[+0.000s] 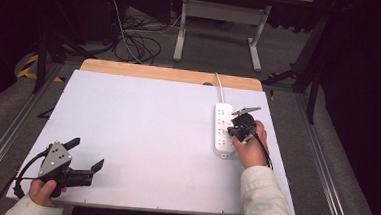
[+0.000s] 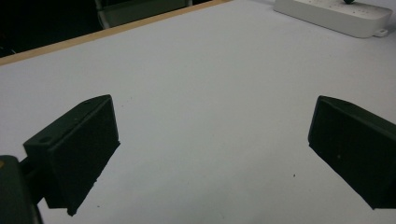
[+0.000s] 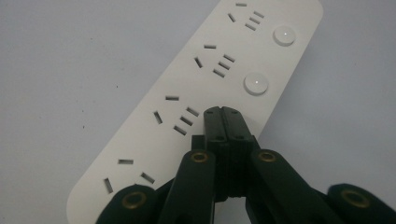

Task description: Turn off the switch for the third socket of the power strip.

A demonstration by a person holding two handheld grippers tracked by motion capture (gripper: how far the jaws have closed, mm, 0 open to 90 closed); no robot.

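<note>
— At three o'clock on the table (image 1: 128,113) lies the power strip (image 1: 223,129). Right gripper (image 3: 222,112)?

— Jaws pressed together, holding nothing, tips on the strip where a third button would sit; two buttons (image 3: 256,83) show beyond. Whether contact is made, I cannot tell.

— Step in hand?

— Judged: pressing a switch. Next calls for a straight downward push, then lift.

— Left gripper (image 1: 85,153)?

— At seven o'clock, jaws wide apart, empty.

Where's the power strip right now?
In the high view, the white power strip lies on the table's right side, directly under the shut right gripper, far from the left gripper.
</note>
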